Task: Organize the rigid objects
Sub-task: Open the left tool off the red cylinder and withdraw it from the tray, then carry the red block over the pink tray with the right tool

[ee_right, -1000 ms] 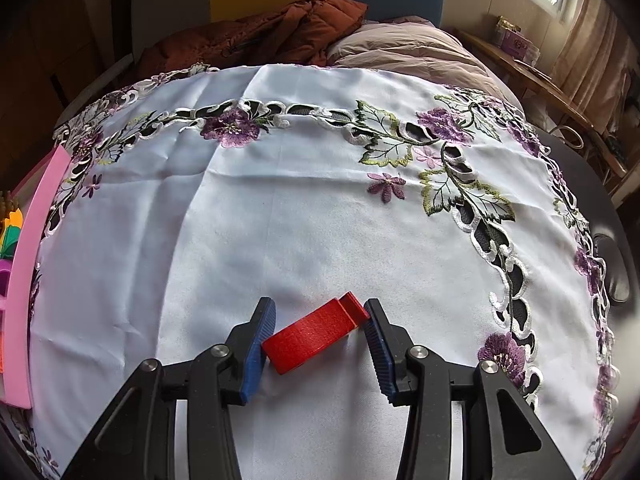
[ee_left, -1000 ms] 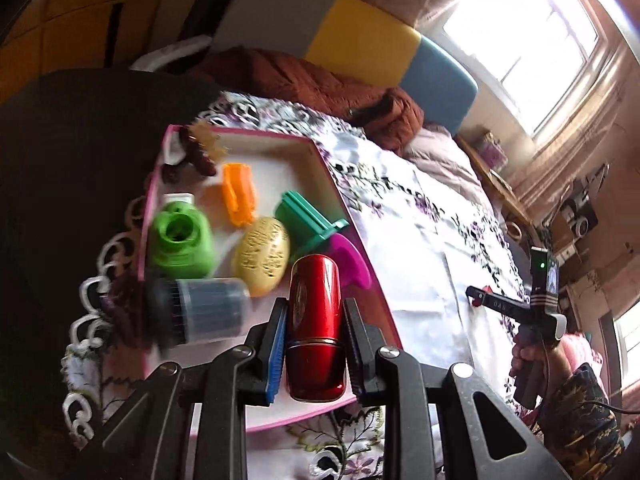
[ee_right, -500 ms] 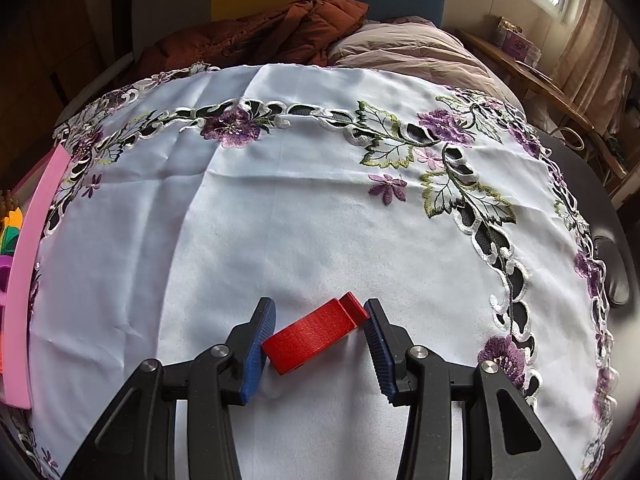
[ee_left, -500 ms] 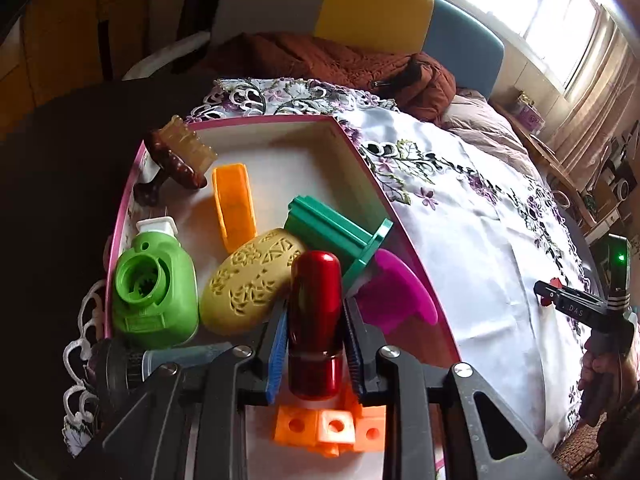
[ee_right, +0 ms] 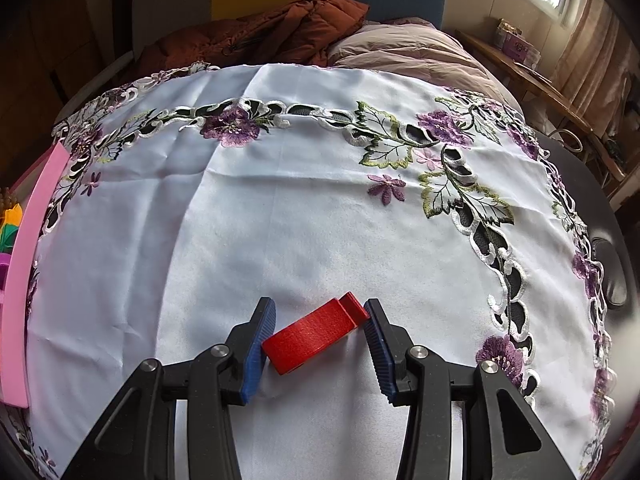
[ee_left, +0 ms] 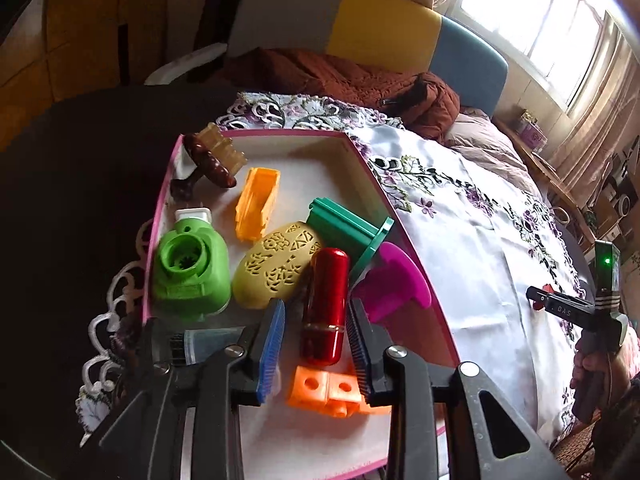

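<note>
My left gripper [ee_left: 316, 320] is open over the pink-rimmed tray [ee_left: 404, 236]. A red metallic cylinder [ee_left: 325, 306] lies in the tray between its fingers, apart from both pads. Around it lie a yellow perforated oval [ee_left: 276, 268], a green block [ee_left: 348, 232], a magenta piece [ee_left: 396, 284], a green bottle-like toy [ee_left: 190, 270], an orange piece [ee_left: 258, 202] and an orange holed block [ee_left: 328, 390]. My right gripper [ee_right: 320, 320] holds a red flat block [ee_right: 316, 334] diagonally between its fingers, low over the white embroidered tablecloth [ee_right: 280, 200].
A brown comb [ee_left: 212, 158] lies at the tray's far left corner, and a grey-capped jar [ee_left: 204, 344] at its near left. The tray's pink wall [ee_right: 24, 272] shows at the left of the right wrist view. A brown jacket [ee_right: 260, 40] and chairs stand beyond the table.
My left gripper has opened and let go of the red cylinder, which now lies in the tray. It first moved over the tray. My right gripper has not moved.
</note>
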